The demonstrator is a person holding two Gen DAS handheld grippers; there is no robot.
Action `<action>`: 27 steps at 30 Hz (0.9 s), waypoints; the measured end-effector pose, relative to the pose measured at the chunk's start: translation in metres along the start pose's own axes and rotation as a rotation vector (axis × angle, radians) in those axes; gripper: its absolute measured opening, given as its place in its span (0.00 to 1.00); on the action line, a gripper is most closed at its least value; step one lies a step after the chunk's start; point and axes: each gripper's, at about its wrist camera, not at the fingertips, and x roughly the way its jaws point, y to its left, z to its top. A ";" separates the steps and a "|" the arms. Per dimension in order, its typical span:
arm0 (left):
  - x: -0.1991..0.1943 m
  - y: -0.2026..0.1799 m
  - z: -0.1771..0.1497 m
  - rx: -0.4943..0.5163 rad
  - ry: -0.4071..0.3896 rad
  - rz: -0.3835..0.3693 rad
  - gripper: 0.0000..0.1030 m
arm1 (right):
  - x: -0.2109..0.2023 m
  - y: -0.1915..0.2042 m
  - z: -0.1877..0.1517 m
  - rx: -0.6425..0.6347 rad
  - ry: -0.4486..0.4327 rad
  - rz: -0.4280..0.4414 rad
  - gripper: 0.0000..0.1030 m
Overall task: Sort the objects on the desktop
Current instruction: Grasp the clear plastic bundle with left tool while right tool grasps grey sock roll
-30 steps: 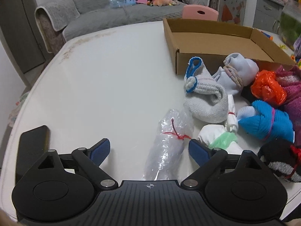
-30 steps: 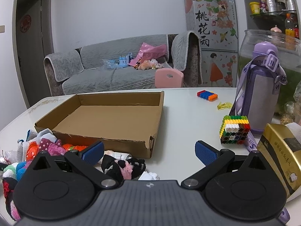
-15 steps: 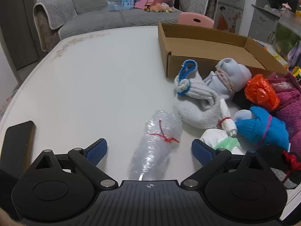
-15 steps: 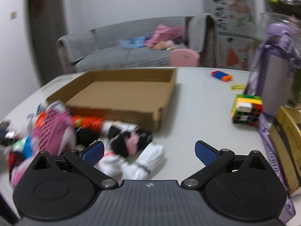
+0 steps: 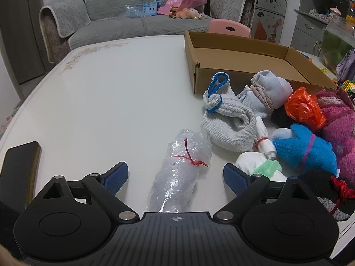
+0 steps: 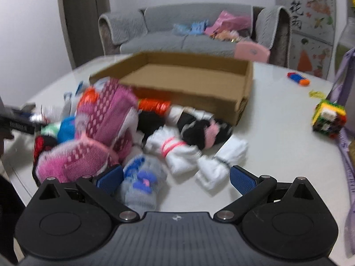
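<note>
Both claws gaped empty. Left gripper (image 5: pixel 175 175) straddled the clear plastic roll (image 5: pixel 179 173) near the table's (image 5: pixel 111 88) front edge; cardboard box (image 5: pixel 244 62) sat beyond. Best squeeze mid-roll at the red tie. Right gripper (image 6: pixel 176 178) hovered over the socks (image 6: pixel 177 148).

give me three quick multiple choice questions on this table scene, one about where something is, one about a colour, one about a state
1. Where does the clear plastic roll lie in the left wrist view?
A. inside the cardboard box
B. on the table between the left gripper's fingers
C. on the sofa

2. What colour is the tie around the clear plastic roll?
A. red
B. green
C. yellow

3. What state is the cardboard box in?
A. full of socks
B. closed with a lid
C. open and empty

Answers:
1 B, it lies on the white table ahead of the left gripper.
2 A, a red tie is knotted round its middle.
3 C, its bare brown floor shows in both views.
</note>
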 end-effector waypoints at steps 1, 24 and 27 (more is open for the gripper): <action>0.000 0.000 0.000 0.000 0.000 0.000 0.92 | 0.001 0.003 -0.001 -0.012 0.004 -0.002 0.93; -0.018 -0.001 -0.005 -0.009 -0.056 -0.039 0.34 | -0.016 -0.003 0.000 0.032 -0.052 0.074 0.28; -0.031 0.002 -0.004 -0.028 -0.095 -0.042 0.34 | -0.023 -0.009 0.004 0.053 -0.088 0.082 0.28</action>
